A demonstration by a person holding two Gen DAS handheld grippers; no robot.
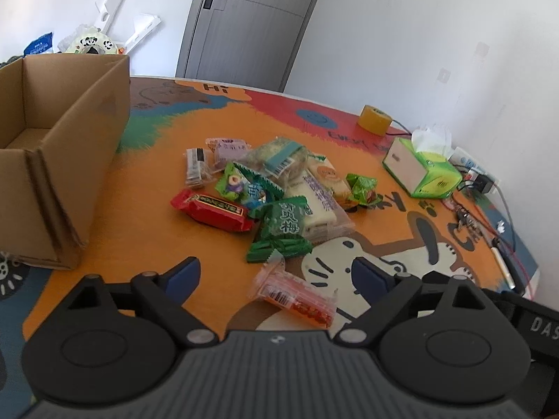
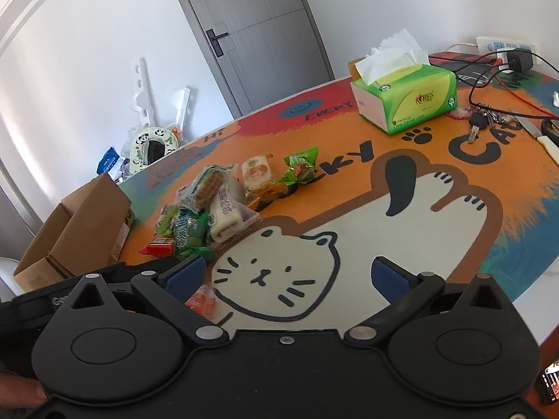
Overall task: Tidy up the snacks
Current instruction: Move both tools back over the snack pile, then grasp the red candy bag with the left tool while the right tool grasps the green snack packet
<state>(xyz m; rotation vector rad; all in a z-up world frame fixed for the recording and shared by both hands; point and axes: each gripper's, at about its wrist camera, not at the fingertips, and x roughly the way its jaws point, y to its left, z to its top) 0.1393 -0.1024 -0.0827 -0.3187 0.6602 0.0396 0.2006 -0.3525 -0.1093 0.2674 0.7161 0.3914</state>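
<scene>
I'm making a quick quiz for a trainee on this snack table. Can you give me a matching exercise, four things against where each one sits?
Things:
1. cardboard box
2. tissue box
3. tape roll
4. orange packet

Places, in the left wrist view:
A. far side of the mat, behind the tissue box
B. left edge, open and upright
C. nearest the left tool, between its open fingers
D. right of the snack pile

Pairs: 1-B, 2-D, 3-A, 4-C
</scene>
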